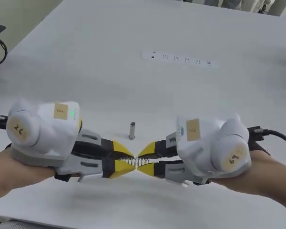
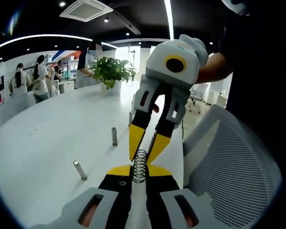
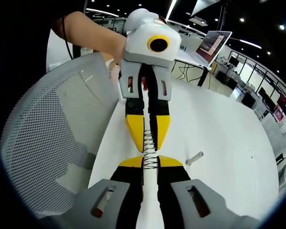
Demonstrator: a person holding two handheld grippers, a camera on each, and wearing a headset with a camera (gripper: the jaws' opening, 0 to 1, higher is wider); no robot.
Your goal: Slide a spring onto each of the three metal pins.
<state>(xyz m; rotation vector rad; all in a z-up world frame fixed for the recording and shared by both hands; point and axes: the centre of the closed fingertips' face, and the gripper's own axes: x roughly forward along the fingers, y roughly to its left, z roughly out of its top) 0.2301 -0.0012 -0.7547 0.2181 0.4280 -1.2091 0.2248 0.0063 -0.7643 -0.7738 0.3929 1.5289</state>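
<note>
The spring (image 1: 141, 162) is sitting right between the two tongs, up off the white table (image 1: 109, 71). The left gripper (image 2: 139, 169) is pinching one end. The right gripper (image 3: 150, 162) is pinching the other. A metal pin (image 1: 132, 130) is standing just behind them.

spring (image 1: 139, 162) between left gripper (image 1: 127, 161) and right gripper (image 1: 144, 160) | pin (image 1: 132, 130) just behind | power strip (image 1: 181, 58) far behind on table (image 1: 86, 71)

One left claw (image 1: 129, 161), one right claw (image 1: 143, 161), one held spring (image 2: 140, 165), one standing spring (image 2: 114, 136), one bare pin (image 2: 79, 170).
</note>
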